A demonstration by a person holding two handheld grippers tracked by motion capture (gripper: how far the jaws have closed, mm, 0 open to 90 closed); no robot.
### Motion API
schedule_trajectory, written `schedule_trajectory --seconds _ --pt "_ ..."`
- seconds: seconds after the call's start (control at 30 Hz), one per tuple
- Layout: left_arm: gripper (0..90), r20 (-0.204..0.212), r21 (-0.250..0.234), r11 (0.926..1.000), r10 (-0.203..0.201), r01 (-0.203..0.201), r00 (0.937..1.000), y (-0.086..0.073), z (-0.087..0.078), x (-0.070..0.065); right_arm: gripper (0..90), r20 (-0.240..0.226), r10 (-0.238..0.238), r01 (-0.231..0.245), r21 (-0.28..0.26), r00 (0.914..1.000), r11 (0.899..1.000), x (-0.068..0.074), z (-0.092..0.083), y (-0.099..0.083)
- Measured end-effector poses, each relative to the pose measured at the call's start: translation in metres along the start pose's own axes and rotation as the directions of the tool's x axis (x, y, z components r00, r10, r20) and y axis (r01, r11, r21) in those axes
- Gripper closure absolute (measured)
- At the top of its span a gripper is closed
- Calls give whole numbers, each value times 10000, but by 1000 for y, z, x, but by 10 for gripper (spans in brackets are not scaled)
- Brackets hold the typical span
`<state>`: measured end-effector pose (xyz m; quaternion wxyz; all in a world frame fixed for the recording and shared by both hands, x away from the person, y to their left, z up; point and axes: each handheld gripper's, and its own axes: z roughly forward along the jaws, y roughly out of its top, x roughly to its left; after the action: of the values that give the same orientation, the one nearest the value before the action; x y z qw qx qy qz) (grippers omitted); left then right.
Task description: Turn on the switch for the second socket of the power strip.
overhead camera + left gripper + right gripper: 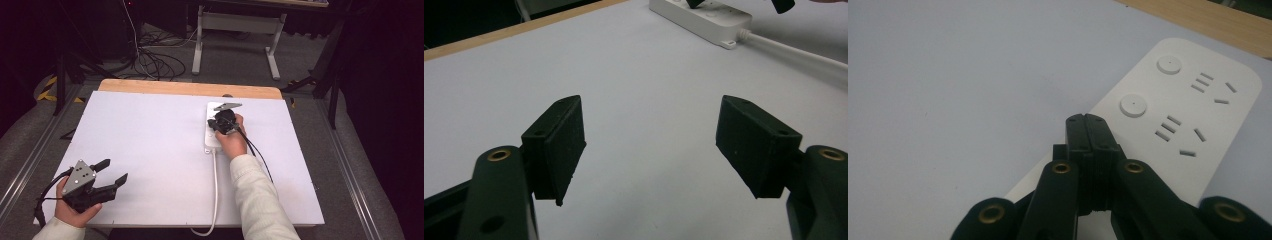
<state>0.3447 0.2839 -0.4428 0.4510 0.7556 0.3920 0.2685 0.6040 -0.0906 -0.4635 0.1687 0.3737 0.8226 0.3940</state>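
The right gripper point(1087, 120) is seen clenched, its two black jaws pressed flat together with nothing held between them, and its joined tip is poised over the near part of a white power strip point(1213, 145); whether the tip actually touches the plastic cannot be told. Just beyond the tip a round push button point(1133, 105) is seen, and a second round button point(1169, 64) lies farther along, each with its group of socket slots to the side. The strip is judged to be a rigid, smooth plastic block, light enough to slide on the white table point(150, 145) if pushed sideways, so a press is best delivered straight down on a button; if it is to be lifted, its long side edges are judged the surest hold, since the glossy top offers little grip. A stiff white cable point(216, 190) is seen trailing from the strip's near end back past the right hand point(232, 142), and some drag may be added by it. No brand, label or legible writing is made out on the strip. The left gripper point(651, 150) is held released, jaws spread wide and empty, well apart from the strip, above bare table.
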Motion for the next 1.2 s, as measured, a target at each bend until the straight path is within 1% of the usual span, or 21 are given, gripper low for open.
schedule_trajectory --seconds 0.13,0.43,0.47,0.53,0.6,0.63,0.7,0.8,0.83,1.0,1.1,1.17,1.2 --pt "280 -19 66 9999 121 -121 9999 0 0 1 900 -21 12 -12 5 10000 10000 -1 0 0" --pt "280 2 69 9999 128 -128 9999 0 0 1 900 49 -11 11 -71 10000 10000 0 2 -1" --pt "280 -26 65 9999 123 -123 9999 0 0 1 900 83 -16 17 -91 10000 10000 0 2 -1" --pt "280 17 -2 10000 -17 17 10000 0 0 0 900 117 3 -3 -64 9999 10000 1 2 0" --pt "280 25 -1 10000 -30 30 10000 0 0 1 900 300 -171 169 53 9994 9998 3 1 2" --pt "281 24 12 10000 30 -30 10000 0 0 1 900 401 -327 323 100 9987 9994 4 0 3" --pt "280 42 -2 10000 -23 23 10000 0 0 1 900 326 -431 429 75 9985 9991 5 -2 5" --pt "280 -3 -5 10000 36 -36 10000 0 0 1 900 190 -217 219 -107 9996 9997 5 -6 5" --pt "280 -2 -8 10000 39 -39 10000 1 -1 1 900 146 -234 237 -181 9996 9996 6 -8 6" --pt "280 6 2 10000 21 -21 10000 1 0 0 900 86 -450 454 -543 9989 9975 11 -21 14" --pt "280 1 -8 10000 48 -48 10000 1 0 0 900 68 -551 554 -600 9985 9967 12 -28 16" --pt "280 24 -20 10000 -6 6 10000 1 0 0 900 45 -627 629 -634 9980 9960 13 -32 17" --pt "280 -10 -13 10000 62 -62 10000 1 0 0 900 43 -626 628 -650 9980 9959 13 -34 18"
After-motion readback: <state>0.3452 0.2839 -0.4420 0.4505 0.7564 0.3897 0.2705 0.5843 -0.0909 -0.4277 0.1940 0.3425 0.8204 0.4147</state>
